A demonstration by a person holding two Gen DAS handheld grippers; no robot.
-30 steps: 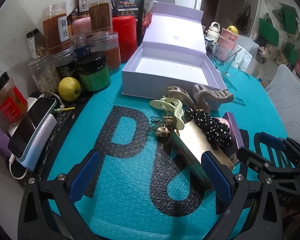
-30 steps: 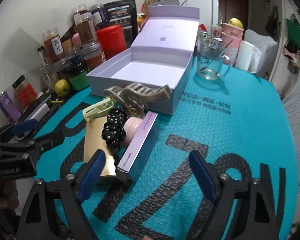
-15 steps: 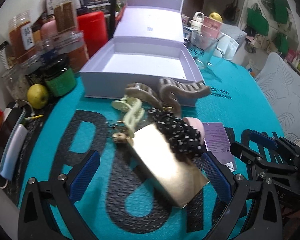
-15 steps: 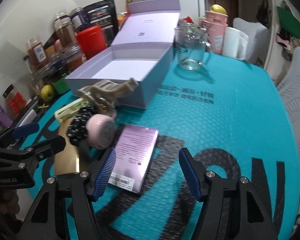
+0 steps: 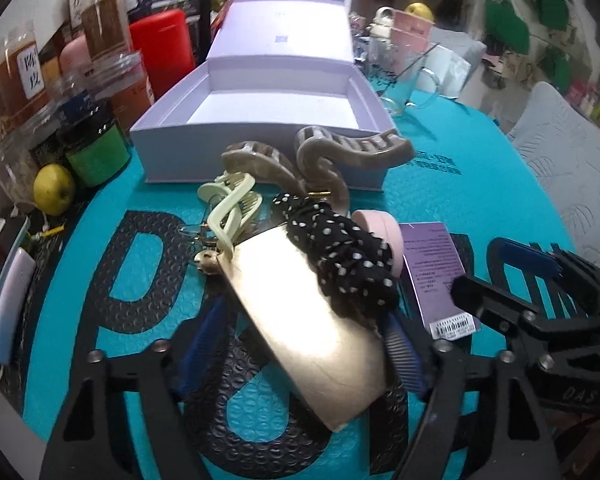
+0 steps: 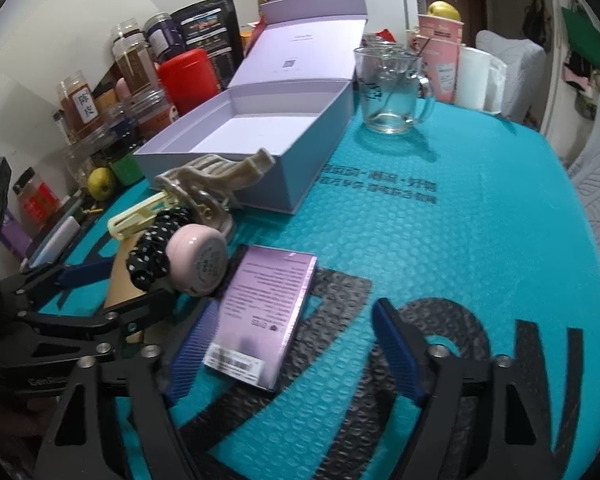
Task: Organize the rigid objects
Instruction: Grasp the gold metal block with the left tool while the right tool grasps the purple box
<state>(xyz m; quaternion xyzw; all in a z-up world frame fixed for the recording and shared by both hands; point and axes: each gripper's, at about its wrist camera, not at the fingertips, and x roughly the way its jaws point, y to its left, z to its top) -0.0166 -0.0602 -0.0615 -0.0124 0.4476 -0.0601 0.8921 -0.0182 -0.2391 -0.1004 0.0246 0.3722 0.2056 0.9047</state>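
A flat gold box (image 5: 300,312) lies on the teal mat between the fingers of my left gripper (image 5: 300,320), whose jaws are closing. The right pad (image 5: 400,352) is at the box's edge; the left pad is still apart. A polka-dot scrunchie (image 5: 340,248), a pink round compact (image 6: 198,260), a pale green hair claw (image 5: 228,208) and beige hair claws (image 5: 340,152) crowd the box's far end. A purple box (image 6: 260,312) lies flat inside my right gripper (image 6: 296,308). Its jaws are opening and the right pad stands well off the box. An open lilac box (image 6: 300,168) stands behind, empty.
Jars (image 5: 100,32), a red canister (image 5: 164,48) and a lemon (image 5: 54,188) line the left side, with a phone and power bank (image 5: 8,304) at the left edge. A glass mug (image 6: 392,92) and pink cups (image 6: 440,60) stand far right; a pale chair (image 5: 572,152) beyond.
My left gripper moved forward around the gold box and its jaws narrowed. The purple box tipped from its edge to lying flat. My right gripper's jaws narrowed, then widened.
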